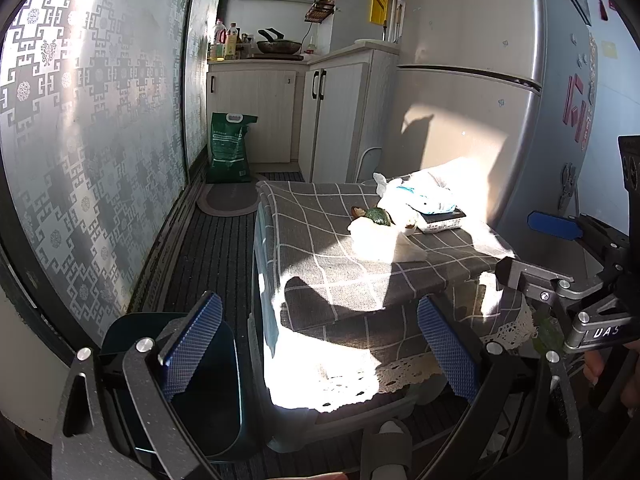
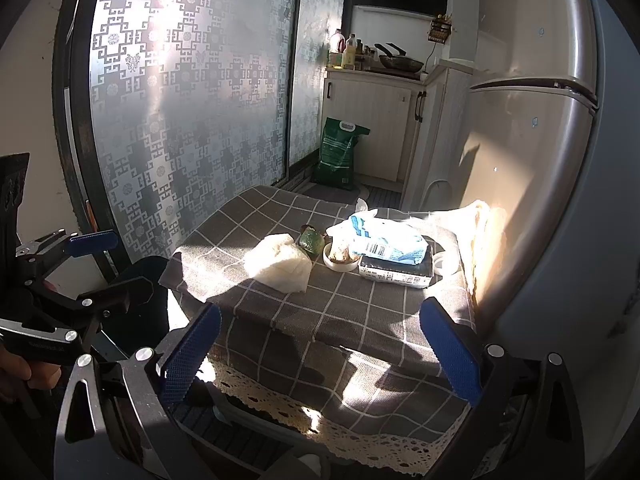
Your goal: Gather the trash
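A small table with a grey checked cloth (image 1: 352, 272) (image 2: 320, 300) holds trash: a crumpled white tissue (image 1: 376, 240) (image 2: 280, 262), a green avocado peel (image 1: 378, 216) (image 2: 312, 240), a white bowl of scraps (image 2: 340, 258), a blue-white wrapper (image 1: 428, 200) (image 2: 384, 240) on a black-white box (image 1: 442, 220) (image 2: 396, 272). A dark bin (image 1: 208, 392) (image 2: 140, 304) stands left of the table. My left gripper (image 1: 320, 360) is open and empty, short of the table's near edge. My right gripper (image 2: 320, 360) is open and empty over the near edge.
A silver fridge (image 1: 480, 100) (image 2: 540, 160) stands right of the table. A patterned glass sliding door (image 1: 92, 140) (image 2: 180, 120) runs along the left. Cabinets (image 1: 256, 116), a green sack (image 1: 228, 148) (image 2: 340, 152) and a rug (image 1: 228, 200) lie beyond. A slippered foot (image 1: 386, 452) is below.
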Demonstrator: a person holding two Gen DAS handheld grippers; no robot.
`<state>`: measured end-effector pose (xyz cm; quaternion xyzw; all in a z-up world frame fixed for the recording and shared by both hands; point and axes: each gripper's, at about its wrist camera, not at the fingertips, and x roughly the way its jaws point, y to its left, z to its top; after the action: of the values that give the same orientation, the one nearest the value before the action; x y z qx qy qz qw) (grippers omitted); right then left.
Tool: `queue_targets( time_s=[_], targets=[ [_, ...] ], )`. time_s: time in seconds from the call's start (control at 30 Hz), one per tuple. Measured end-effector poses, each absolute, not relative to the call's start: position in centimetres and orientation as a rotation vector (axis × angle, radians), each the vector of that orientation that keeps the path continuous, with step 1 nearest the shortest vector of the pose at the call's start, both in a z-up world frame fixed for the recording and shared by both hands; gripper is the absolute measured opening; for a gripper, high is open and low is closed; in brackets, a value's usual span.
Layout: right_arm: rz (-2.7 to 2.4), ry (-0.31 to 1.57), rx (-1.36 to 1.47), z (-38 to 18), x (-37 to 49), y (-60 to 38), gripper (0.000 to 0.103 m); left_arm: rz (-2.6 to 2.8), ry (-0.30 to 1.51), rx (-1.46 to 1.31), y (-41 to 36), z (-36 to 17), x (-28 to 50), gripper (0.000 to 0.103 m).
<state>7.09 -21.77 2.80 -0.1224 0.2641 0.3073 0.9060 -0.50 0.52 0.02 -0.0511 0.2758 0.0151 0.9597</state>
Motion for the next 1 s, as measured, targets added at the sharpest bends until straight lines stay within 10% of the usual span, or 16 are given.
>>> queue_targets(
  time_s=[1.0],
  targets=[
    [0.636, 0.546, -0.254, 2.83, 7.01, -21.63, 0.1, 0.032, 0.56, -0.106, 0.42, -0.07, -0.35, 0.1]
  ],
)
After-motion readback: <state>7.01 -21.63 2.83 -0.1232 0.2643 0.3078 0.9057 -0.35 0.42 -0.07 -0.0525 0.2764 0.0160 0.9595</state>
